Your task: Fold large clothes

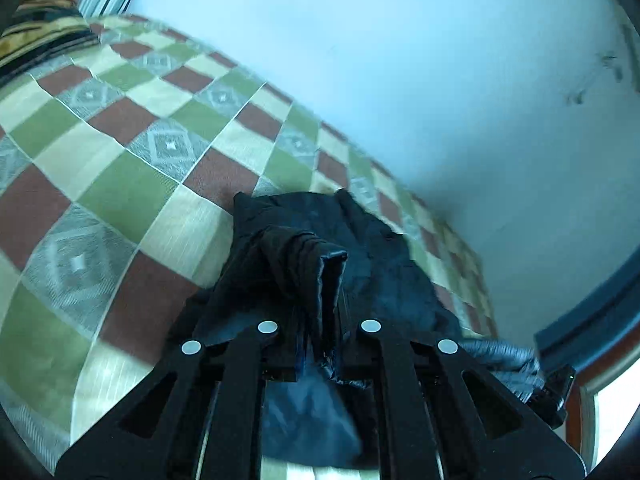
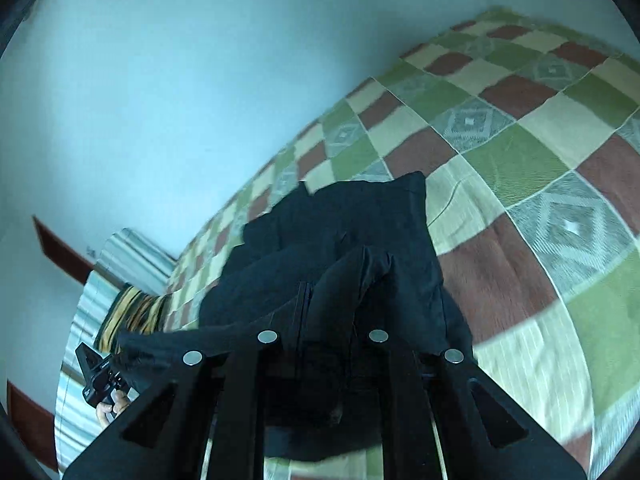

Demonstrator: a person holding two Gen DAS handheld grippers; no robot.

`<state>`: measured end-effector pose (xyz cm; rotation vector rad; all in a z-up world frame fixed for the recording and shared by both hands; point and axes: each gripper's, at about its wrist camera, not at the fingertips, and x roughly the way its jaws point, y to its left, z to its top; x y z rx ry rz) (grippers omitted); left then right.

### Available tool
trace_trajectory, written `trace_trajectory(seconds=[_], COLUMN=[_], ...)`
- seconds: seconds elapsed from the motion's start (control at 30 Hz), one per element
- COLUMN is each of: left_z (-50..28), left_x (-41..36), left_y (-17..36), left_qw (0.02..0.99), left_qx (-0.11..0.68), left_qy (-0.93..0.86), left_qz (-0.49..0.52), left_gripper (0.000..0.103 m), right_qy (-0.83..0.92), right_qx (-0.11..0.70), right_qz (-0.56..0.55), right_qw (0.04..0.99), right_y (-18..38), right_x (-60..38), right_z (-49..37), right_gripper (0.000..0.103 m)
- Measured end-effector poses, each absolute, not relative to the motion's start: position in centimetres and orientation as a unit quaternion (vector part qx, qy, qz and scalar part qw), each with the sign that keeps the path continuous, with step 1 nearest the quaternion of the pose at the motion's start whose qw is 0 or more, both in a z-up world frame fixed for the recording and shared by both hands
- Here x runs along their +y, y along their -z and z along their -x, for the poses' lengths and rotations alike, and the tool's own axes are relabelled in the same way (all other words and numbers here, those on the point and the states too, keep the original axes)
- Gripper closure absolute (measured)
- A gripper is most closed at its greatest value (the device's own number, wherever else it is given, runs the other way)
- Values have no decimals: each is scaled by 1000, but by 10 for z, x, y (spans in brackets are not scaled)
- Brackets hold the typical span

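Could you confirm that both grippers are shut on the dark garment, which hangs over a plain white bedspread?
One detail is wrong: the bedspread is not plain white but checked in green, cream and brick red, as both wrist views show. The left gripper and right gripper are indeed shut on the dark garment.

Left gripper (image 1: 326,276) fingertips were wrapped in the dark, crumpled cloth garment (image 1: 372,248), so the pad contact was hidden. Right gripper (image 2: 340,280) fingertips were fully buried under the same fabric; jaws not visible. The green, red and cream checked quilt (image 1: 120,128) was motion-blurred near the wall. A hand (image 2: 114,404) on a black device was mostly cut off behind the gripper frame. Striped pillow (image 1: 44,12) was cropped by the lens rim.
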<state>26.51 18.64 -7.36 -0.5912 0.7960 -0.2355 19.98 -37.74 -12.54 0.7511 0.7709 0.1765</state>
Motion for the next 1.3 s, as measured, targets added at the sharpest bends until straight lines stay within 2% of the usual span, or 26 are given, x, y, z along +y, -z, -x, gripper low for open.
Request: trace_trajectory(seconds=[0.23, 0.4, 0.53, 0.67, 0.8, 0.87, 0.93, 1.0, 1.03, 1.3], left_z=[-342, -364, -367, -363, -349, -342, -329, -319, -315, -305], left_x=[173, 175, 175, 173, 181, 185, 192, 200, 205, 228], left_y=[135, 170, 182, 173, 156, 146, 132, 120, 114, 122], left_qw=[857, 845, 843, 850, 855, 859, 871, 881, 884, 877], left_qx=[439, 464, 467, 465, 452, 445, 424, 406, 399, 416], left_qy=[76, 63, 64, 70, 77, 78, 74, 70, 72, 98], left_qz=[257, 258, 258, 238, 241, 241, 238, 233, 233, 218], left_gripper=[94, 93, 93, 90, 77, 58, 40, 38, 36, 34], right_qy=[-50, -35, -38, -40, -50, -53, -54, -52, -52, -57], right_qx=[425, 451, 450, 454, 443, 437, 427, 411, 406, 408], right_qz=[-351, -347, -359, -340, -341, -341, -339, -329, -325, -277], right_qw=[833, 821, 817, 823, 828, 830, 837, 848, 852, 868], right_y=[177, 214, 221, 212, 200, 193, 181, 169, 166, 157], right_x=[-374, -372, -374, -371, -373, -375, -377, -382, -382, -391], right_z=[-266, -290, -291, -290, -282, -277, -267, -256, -254, -244], right_gripper=[91, 91, 91, 91, 79, 71, 55, 42, 38, 38])
